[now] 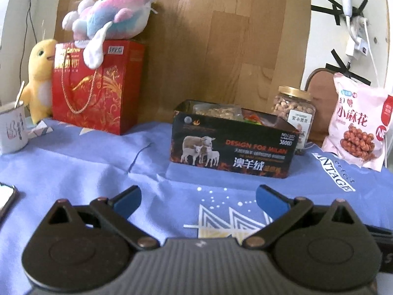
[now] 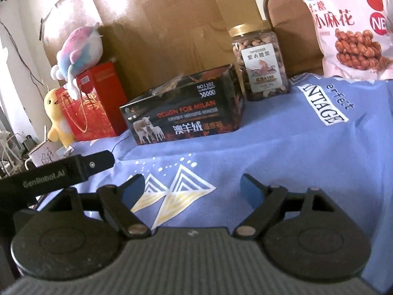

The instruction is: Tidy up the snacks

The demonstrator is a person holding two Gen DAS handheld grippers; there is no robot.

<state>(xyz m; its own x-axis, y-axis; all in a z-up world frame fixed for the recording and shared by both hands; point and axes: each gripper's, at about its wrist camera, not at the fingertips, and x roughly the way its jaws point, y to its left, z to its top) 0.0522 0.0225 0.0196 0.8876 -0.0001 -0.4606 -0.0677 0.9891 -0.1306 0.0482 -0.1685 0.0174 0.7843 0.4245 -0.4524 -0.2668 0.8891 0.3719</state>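
Both tongs are standing fully apart with nothing between them: left tongs [image 1: 197, 198] and right tongs [image 2: 192, 186] are hovering low over the blue cloth [image 1: 98, 162] covering the surface.

The black box [image 1: 232, 147] is sitting mid-surface, open on top, already holding what look like snack packets, though the view inside is too shallow to be sure. The nut jar [image 2: 260, 66] is standing upright just beside the box's far right corner. The pink snack bag [image 2: 348, 27] is leaning at the far right, well apart from the box.

The jar is probably rigid, heavy and slick-walled: you're best squeezing it across the body below the gold lid. The bag is light, soft and puffy, its contents brittle: pinch the top seam, not the belly, or you're crushing it.
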